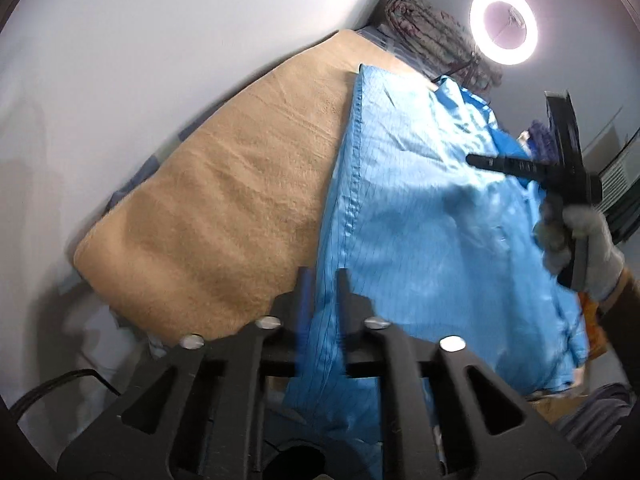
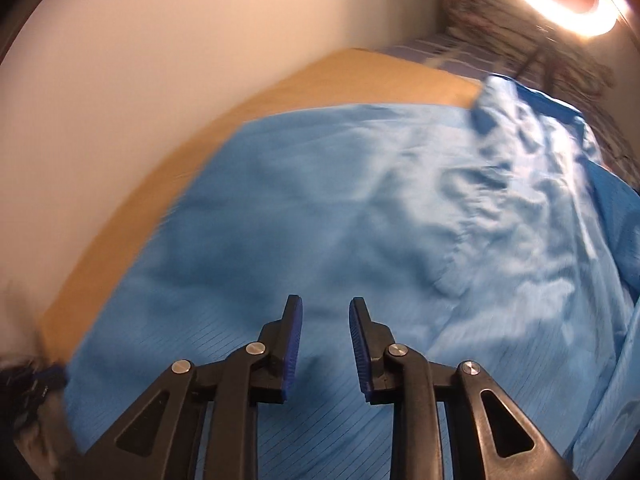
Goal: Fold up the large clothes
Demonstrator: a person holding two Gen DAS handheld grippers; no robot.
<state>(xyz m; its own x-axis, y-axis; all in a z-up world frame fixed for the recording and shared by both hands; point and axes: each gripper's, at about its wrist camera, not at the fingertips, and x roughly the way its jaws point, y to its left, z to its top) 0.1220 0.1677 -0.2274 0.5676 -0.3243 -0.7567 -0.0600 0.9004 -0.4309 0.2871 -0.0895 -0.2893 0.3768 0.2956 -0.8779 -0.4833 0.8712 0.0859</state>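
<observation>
While the blue garment (image 1: 420,208) lies spread over the tan blanket (image 1: 224,208) on the bed, your left gripper (image 1: 322,300) has its edge: fabric runs right up between the two fingers, and they look pinched on that hem, though blur keeps it from being certain. Your right gripper (image 2: 326,320) is another story. Its jaws stand apart with nothing between the blue pads (image 2: 294,336), hovering just over the smooth near part of the cloth. From the left camera you can see your gloved hand (image 1: 588,248) carrying it above the garment's far side.

Now, the cloth itself. It reads as thin, slick and very light, with a fine grid weave and a sheen under the ring light (image 1: 503,24). Expect it to slide on itself, balloon when lifted and slip out of a shallow pinch. It is rumpled toward the far right, flat near you.

So take hold at the stitched seam or hem, where the layers double up and give the pads something to bite. Pinch deep, not at the very lip, and keep both holds level so the fold line stays straight.
</observation>
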